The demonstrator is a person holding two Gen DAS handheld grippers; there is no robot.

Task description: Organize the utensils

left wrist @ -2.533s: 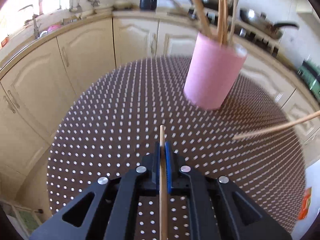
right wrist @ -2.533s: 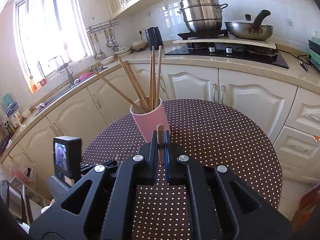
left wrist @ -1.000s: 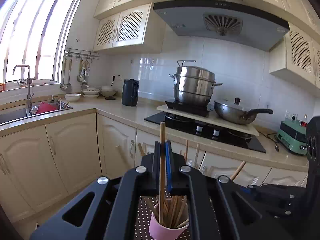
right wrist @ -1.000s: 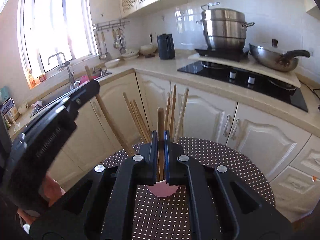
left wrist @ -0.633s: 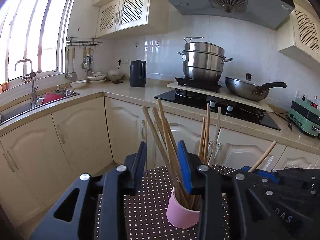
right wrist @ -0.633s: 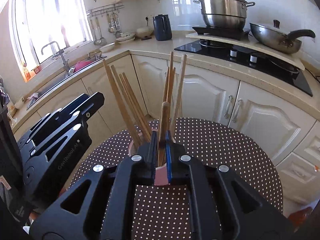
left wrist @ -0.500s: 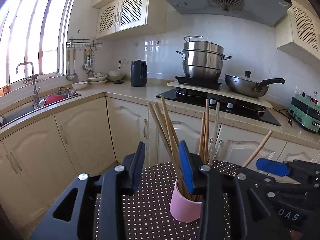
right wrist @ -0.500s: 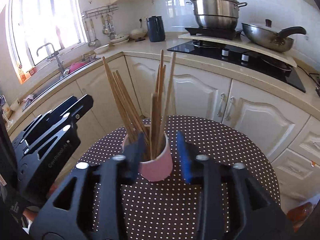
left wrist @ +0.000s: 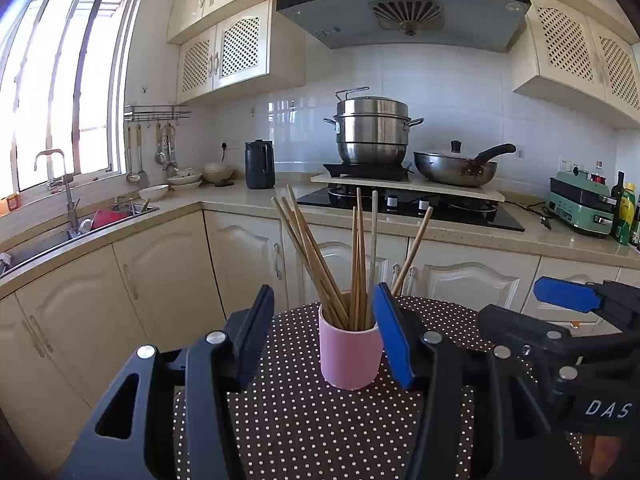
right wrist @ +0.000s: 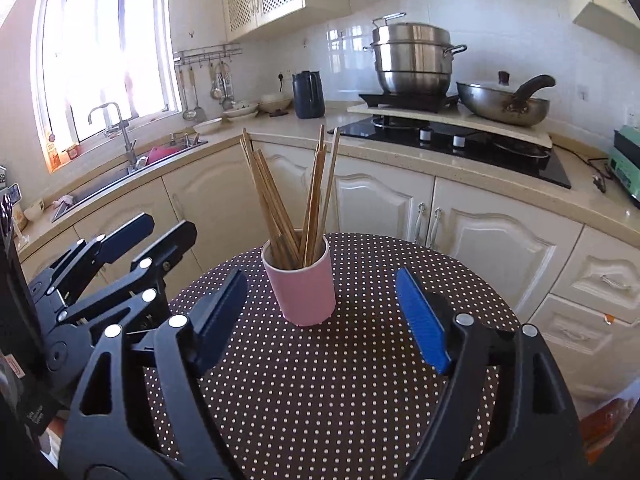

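All visible chopsticks are stood in the pink cup; none is seen left on the table.

Ahead of both claws, the cup is set upright on the dotted tablecloth, and the chopsticks are fanned out of it, some leaned left, some right. Nothing is held by the left gripper: its jaws are being spread, with the cup seen beyond the gap and not pinched. The right gripper is likewise being opened, wider, and is empty, the cup lying just ahead of its blue pads. No loose utensil is found beside either claw, so the task is judged finished or nearly so. Behind the cup, the steamer pot and wok are left on the stove.
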